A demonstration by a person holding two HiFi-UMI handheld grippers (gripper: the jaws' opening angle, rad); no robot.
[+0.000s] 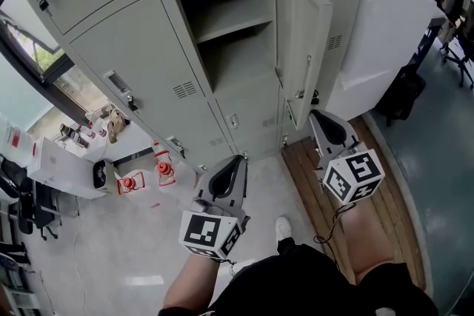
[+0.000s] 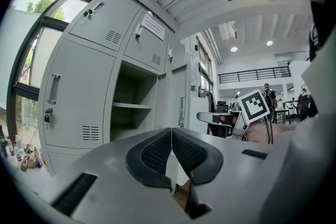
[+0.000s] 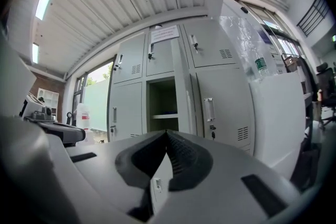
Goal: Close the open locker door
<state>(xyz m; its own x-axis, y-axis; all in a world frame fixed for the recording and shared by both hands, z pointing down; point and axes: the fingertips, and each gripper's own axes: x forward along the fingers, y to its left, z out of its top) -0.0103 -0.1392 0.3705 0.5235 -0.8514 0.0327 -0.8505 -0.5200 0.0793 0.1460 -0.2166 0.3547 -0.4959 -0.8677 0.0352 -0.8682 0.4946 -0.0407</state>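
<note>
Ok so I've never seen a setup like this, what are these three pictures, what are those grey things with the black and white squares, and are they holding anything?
There's no robot: a person stands facing grey lockers with a hand-held gripping tool in each hand. The head view looks down from a camera on the person's head, showing the left tool and the right tool, each carrying a cube of square markers. The other two pictures come from a camera riding on each tool, looking along its jaws. Both tools are shut and hold nothing. One locker door stands open, with a shelf inside; neither tool touches it.
</note>
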